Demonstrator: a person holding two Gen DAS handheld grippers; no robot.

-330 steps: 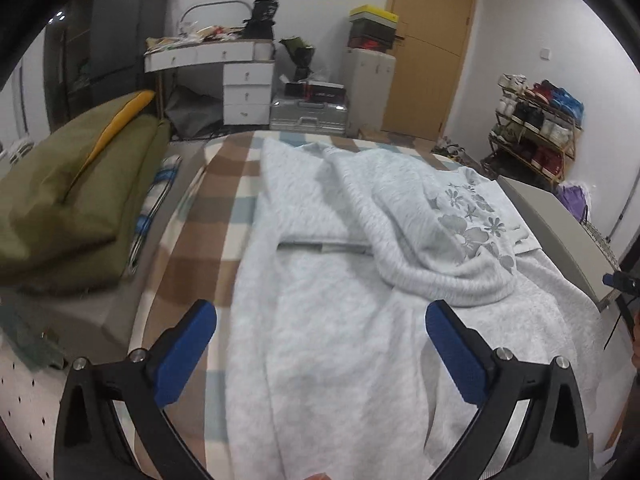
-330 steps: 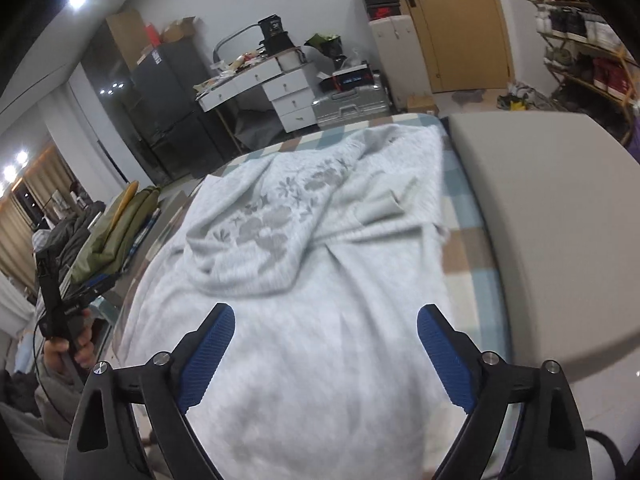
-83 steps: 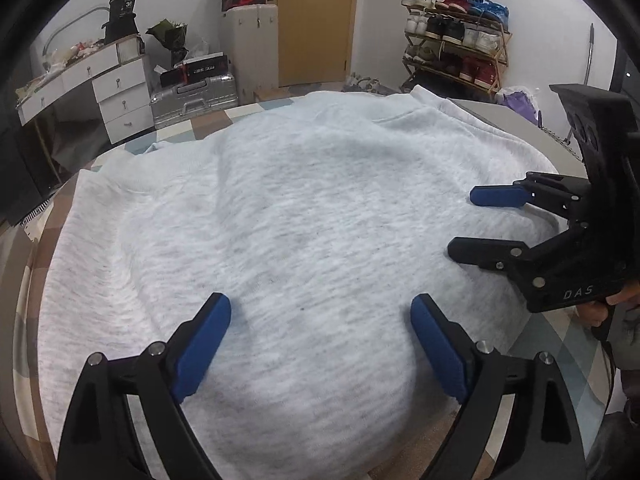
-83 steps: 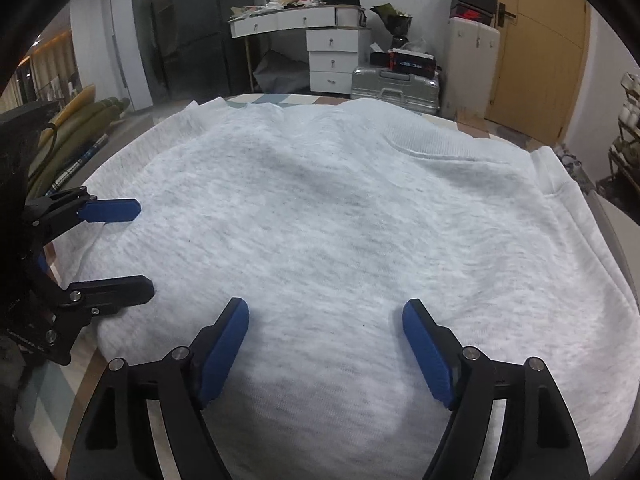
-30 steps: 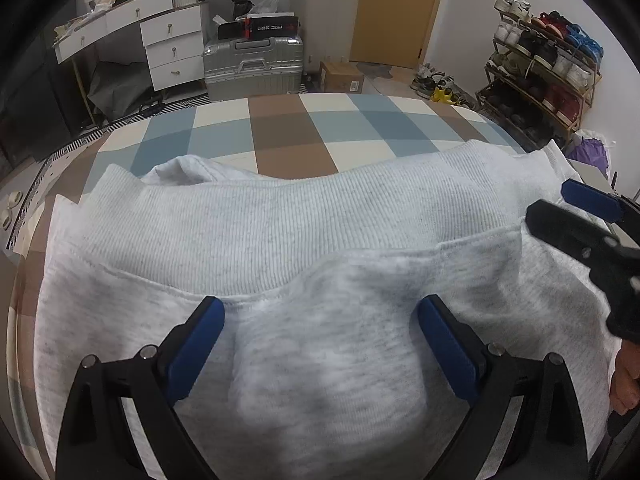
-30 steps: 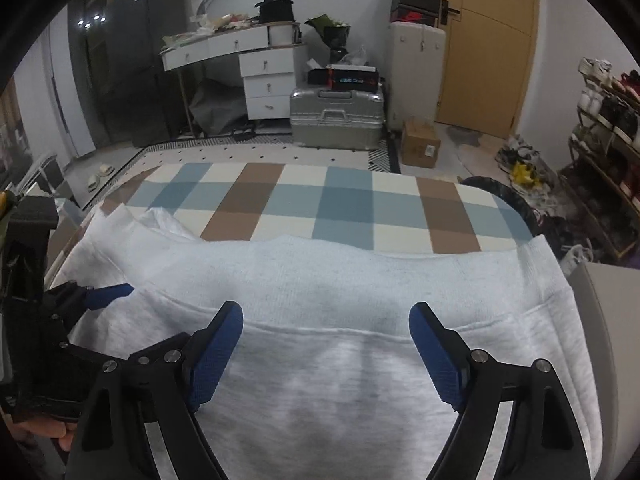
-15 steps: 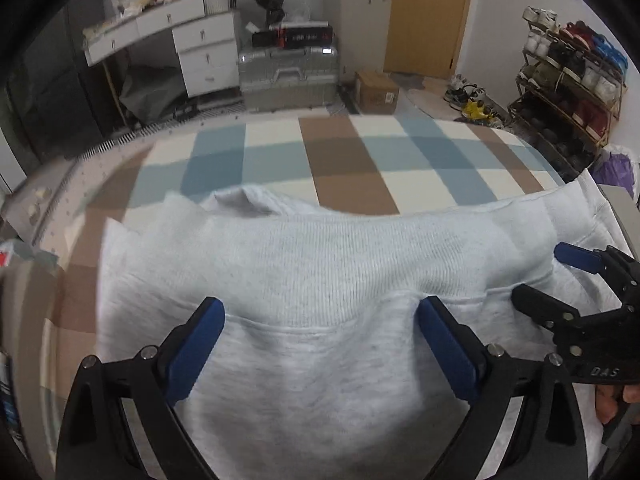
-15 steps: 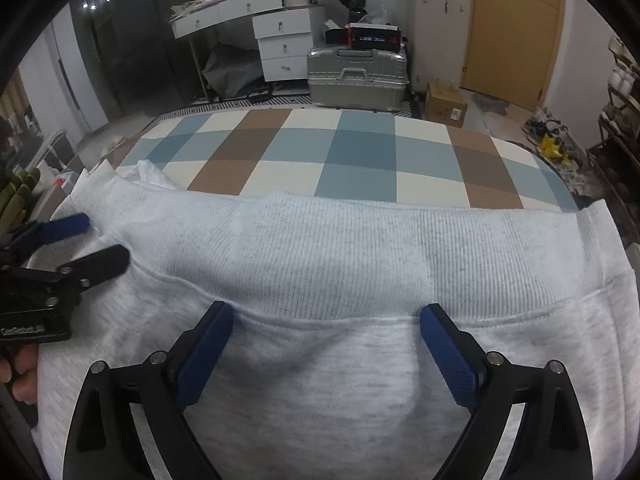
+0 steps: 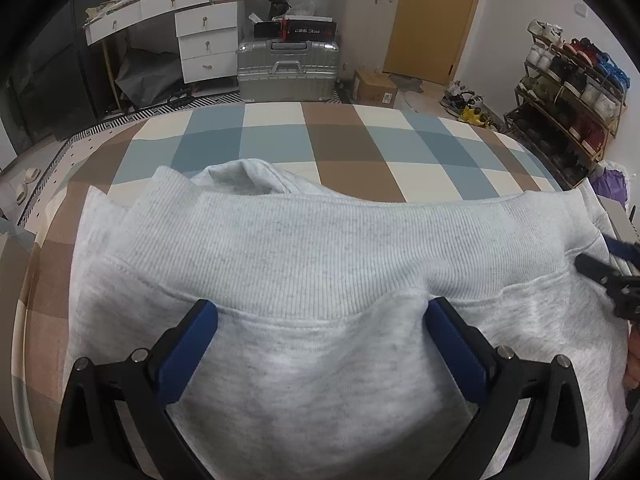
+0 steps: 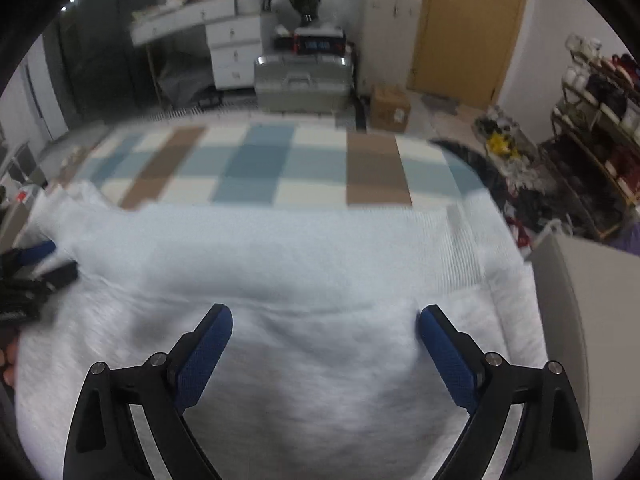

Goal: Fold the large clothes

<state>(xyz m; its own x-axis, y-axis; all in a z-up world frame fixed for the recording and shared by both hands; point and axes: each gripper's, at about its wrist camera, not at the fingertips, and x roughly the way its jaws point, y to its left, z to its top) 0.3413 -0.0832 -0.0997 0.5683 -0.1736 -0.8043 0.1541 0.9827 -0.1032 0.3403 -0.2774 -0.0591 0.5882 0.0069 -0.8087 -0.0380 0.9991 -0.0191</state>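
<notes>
A light grey sweatshirt [image 9: 320, 248] lies spread on the checked bed cover, its ribbed hem toward the far side and a sleeve bunched behind it. My left gripper [image 9: 322, 307] hovers over the cloth just short of the hem seam. Its jaws are opening wide, with only flat fabric below them and nothing gripped. My right gripper [image 10: 325, 313] stands open over the same garment further right, in a blurred view. The right gripper [image 9: 606, 258] also shows at the right edge of the left wrist view. The left gripper [image 10: 50, 261] shows at the left edge of the right wrist view.
The checked bed cover [image 9: 344, 152] stretches beyond the hem. Past the bed stand a silver suitcase [image 9: 286, 68], white drawers [image 9: 206, 44] and a cardboard box [image 9: 374, 86]. A shoe rack [image 9: 572, 92] lines the right wall. A pale block [image 10: 580, 300] borders the bed's right side.
The right gripper has slid rightward over the sweatshirt, and its view is now blurred. In the left wrist view it has gone out to the right edge. The sweatshirt lies still.
</notes>
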